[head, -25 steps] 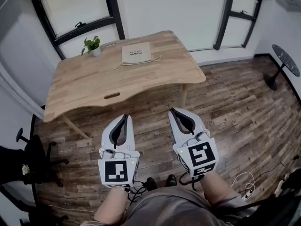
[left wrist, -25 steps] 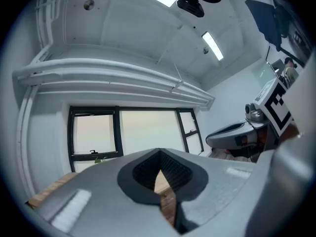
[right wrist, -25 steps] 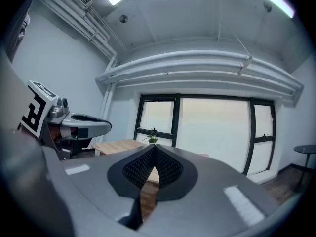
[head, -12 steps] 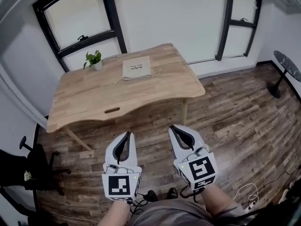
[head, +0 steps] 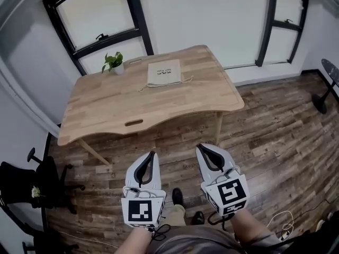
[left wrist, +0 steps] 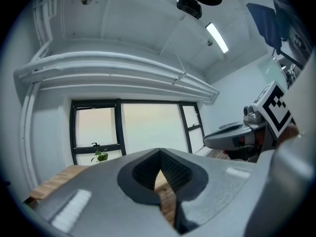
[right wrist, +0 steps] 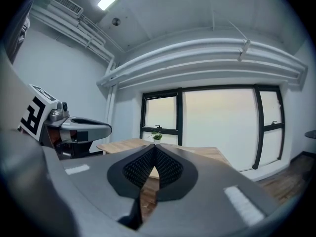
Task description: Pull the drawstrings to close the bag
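Observation:
A beige drawstring bag (head: 164, 72) lies flat near the far edge of the wooden table (head: 106, 107), with its cords (head: 186, 80) trailing out at both lower corners. Both grippers hang over the floor, well short of the table. My left gripper (head: 151, 154) is shut with nothing in it. My right gripper (head: 199, 146) is shut and holds nothing either. In the left gripper view the jaws (left wrist: 159, 158) meet at the tips, and the right gripper (left wrist: 232, 135) shows at the side. In the right gripper view the tips (right wrist: 154, 151) meet too.
A small potted plant (head: 114, 62) stands at the table's far left corner. A black office chair (head: 32, 179) sits at the left. A round black side table (head: 329, 73) is at the right edge. Windows line the far wall. A white cable (head: 283, 224) lies on the floor.
The view has drawn nearer to the table, which now sits lower in the head view. Both grippers stay shut and side by side, lower in the frame.

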Tool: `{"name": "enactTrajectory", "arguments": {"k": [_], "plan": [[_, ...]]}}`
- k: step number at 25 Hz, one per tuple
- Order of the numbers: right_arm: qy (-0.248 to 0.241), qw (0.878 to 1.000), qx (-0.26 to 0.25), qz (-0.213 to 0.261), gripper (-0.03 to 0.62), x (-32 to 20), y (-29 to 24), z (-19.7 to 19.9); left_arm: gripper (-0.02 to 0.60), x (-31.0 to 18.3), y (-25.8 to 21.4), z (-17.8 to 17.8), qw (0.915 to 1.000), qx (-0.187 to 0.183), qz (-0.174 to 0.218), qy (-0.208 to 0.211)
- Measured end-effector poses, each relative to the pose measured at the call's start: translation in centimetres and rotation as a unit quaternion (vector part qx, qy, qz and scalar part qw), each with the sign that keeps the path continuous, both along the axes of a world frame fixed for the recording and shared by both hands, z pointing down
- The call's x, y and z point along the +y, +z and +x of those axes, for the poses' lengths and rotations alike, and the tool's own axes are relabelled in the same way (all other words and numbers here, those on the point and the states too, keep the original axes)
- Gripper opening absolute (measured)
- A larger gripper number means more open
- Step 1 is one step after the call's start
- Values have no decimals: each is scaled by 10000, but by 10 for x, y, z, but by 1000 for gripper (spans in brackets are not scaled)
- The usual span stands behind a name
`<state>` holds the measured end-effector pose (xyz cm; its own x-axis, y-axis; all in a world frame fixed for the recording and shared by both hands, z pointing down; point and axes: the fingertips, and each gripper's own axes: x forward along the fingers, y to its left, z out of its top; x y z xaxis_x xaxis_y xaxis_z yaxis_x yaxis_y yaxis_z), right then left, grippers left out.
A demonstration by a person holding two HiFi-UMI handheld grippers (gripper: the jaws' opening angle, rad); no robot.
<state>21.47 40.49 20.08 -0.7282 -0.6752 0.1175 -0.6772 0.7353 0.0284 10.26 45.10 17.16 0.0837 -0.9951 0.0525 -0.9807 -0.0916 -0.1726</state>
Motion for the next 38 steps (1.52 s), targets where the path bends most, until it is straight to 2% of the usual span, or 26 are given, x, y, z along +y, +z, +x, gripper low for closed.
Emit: {"name": "enactTrajectory", "arguments": {"k": [3,9,14,18,21,32,38], "plan": [[-24,10000,1,-55,29,-21,8,-18,2,-24,8,-20,9999,95,-51,-23],[23,9999,-90,-61,29,-79,13,-63,2,-87,23,-58,9996,116,-153,215],[120,9999,38,29,29,-126,3,-96,2,-138,19,-94,9993,191,-66,323],[239,9997,19,66,29,-158,-5,-111,2,-168,8,-112,9987,97,174,466],[310,9994,41,132,29,-175,-10,-123,2,-185,8,-126,9984,79,203,529],[593,9981,150,-21,29,-218,6,-126,2,-235,33,-141,9971,187,-108,725],[659,9975,171,-170,29,-264,26,-125,2,-277,49,-150,9970,168,-292,694]]}}
